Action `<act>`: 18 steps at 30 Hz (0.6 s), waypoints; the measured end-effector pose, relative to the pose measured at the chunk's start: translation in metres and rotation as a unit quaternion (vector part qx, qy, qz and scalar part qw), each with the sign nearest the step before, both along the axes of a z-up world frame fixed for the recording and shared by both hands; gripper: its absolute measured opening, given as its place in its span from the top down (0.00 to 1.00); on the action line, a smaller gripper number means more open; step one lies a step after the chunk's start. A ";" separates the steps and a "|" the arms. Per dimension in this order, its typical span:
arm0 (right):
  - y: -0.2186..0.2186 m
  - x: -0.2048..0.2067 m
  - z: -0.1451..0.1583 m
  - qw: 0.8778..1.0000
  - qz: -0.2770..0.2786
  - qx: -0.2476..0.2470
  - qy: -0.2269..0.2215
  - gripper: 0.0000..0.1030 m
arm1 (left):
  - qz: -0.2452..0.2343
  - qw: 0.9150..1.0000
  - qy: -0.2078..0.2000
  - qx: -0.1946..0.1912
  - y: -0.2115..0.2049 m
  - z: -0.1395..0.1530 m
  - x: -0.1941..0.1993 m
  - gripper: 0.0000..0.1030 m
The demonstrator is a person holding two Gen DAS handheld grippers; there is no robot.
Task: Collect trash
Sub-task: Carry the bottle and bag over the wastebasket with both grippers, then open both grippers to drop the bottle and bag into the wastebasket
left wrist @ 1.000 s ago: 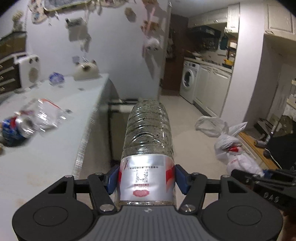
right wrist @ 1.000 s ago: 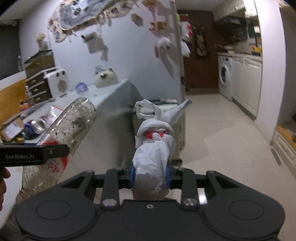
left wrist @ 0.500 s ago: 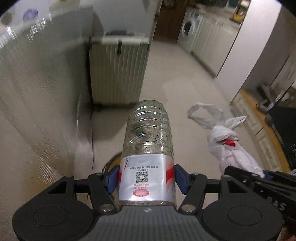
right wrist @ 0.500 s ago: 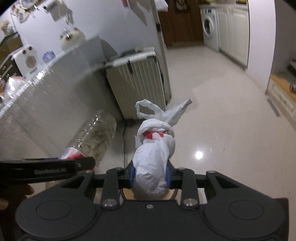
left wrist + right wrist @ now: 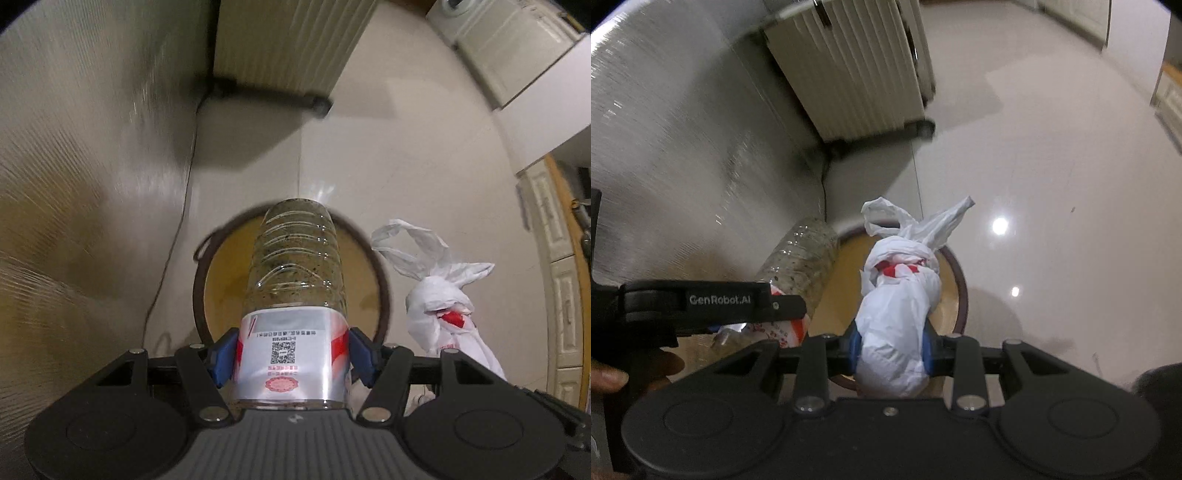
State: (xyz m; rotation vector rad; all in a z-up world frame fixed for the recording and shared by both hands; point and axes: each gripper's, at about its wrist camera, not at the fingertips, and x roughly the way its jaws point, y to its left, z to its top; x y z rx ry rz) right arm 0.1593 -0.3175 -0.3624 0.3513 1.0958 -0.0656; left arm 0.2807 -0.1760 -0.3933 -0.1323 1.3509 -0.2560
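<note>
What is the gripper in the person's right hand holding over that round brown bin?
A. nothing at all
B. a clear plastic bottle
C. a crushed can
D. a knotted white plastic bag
D: in the right wrist view, the right gripper is closed on a knotted white plastic bag above the bin; the bottle is in the left gripper.

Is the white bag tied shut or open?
Tied shut. The white bag is knotted at its top, its two loose handles sticking out, and the right gripper squeezes its body.
</note>
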 end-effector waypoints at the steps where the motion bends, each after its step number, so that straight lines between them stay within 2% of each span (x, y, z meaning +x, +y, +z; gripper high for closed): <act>1: 0.000 0.005 -0.011 1.000 0.000 0.003 0.008 0.69 | 0.002 1.000 0.011 0.001 0.000 -0.011 0.006 0.40; 7: 0.003 0.036 -0.056 0.999 0.001 0.019 0.039 0.69 | 0.001 0.998 0.065 0.001 -0.004 -0.066 0.030 0.40; 13: 0.002 0.059 -0.081 0.998 0.009 0.015 0.053 0.69 | -0.006 0.997 0.079 0.013 -0.005 -0.092 0.052 0.37; 15: 0.001 0.065 -0.088 0.998 0.011 0.015 0.058 0.69 | 0.001 0.996 0.082 0.024 -0.004 -0.091 0.055 0.31; 16: 0.000 0.067 -0.091 0.998 0.012 0.015 0.060 0.68 | 0.001 0.996 0.080 0.028 -0.003 -0.090 0.055 0.19; 17: -0.001 0.068 -0.094 0.998 0.013 0.015 0.062 0.68 | 0.001 0.997 0.073 0.032 -0.002 -0.087 0.055 0.14; 18: -0.001 0.070 -0.098 0.998 0.013 0.015 0.066 0.68 | 0.000 0.997 0.067 0.039 0.000 -0.084 0.055 0.13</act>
